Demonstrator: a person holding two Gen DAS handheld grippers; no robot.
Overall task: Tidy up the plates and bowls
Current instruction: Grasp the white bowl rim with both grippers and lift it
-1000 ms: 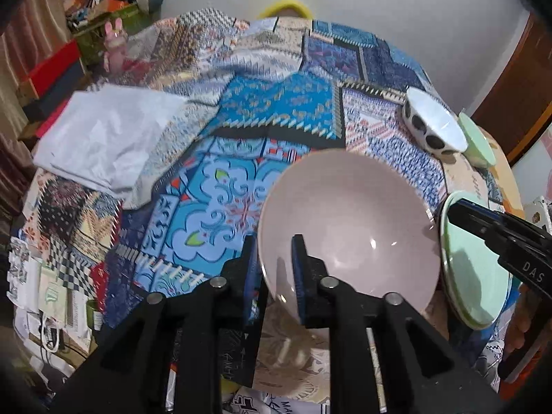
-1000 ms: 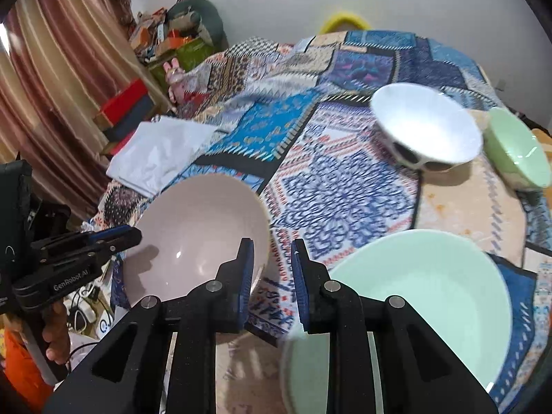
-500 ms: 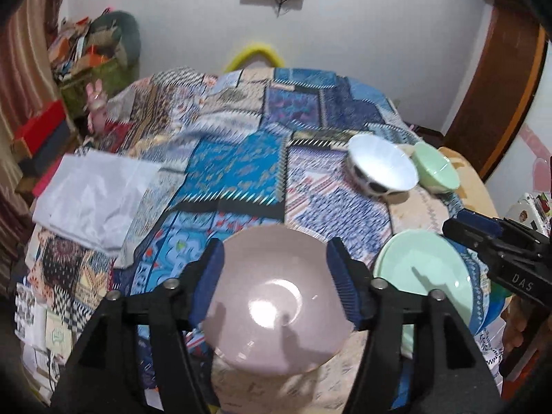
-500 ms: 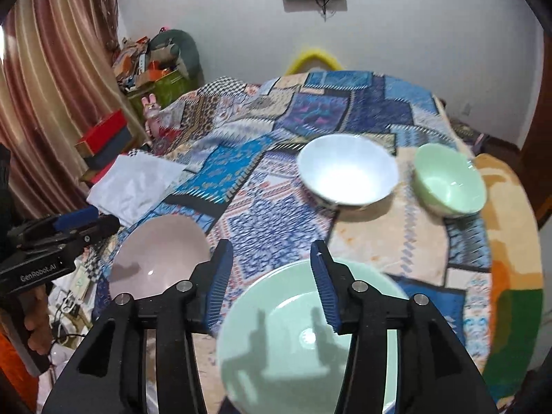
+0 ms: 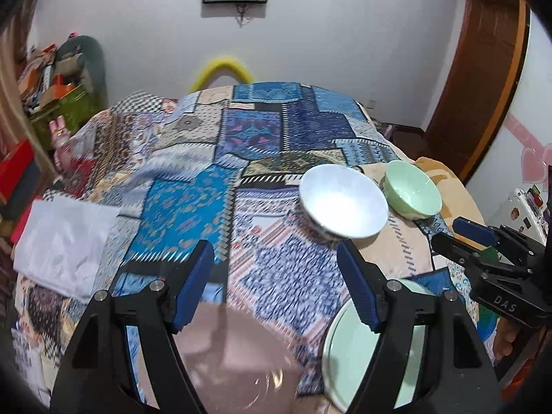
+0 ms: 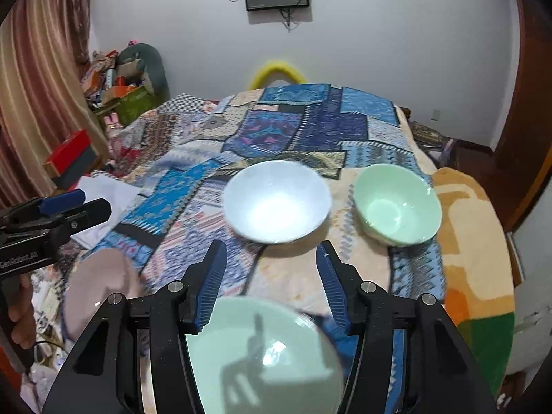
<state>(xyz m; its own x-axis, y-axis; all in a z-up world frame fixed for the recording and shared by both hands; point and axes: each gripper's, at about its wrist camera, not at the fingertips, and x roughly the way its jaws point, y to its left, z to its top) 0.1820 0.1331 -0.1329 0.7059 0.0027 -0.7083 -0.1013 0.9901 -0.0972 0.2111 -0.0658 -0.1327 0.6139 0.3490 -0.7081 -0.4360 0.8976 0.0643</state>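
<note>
Figure: release of two dishes. My left tongs (image 5: pixel 274 283) have just opened wide and drawn back from the pink bowl (image 5: pixel 238 355), which now lies free on the patchwork bed cover (image 5: pixel 262 127) beneath them. My right tongs (image 6: pixel 270 284) have likewise just parted, about halfway, leaving the pale green plate (image 6: pixel 262 355) unheld below. Nothing sits between either pair. The white bowl (image 6: pixel 276 201) and small green bowl (image 6: pixel 396 203) stand farther off, probably next to be gathered.

both wrist views face downward, sharing the white bowl (image 5: pixel 343 207).
</note>
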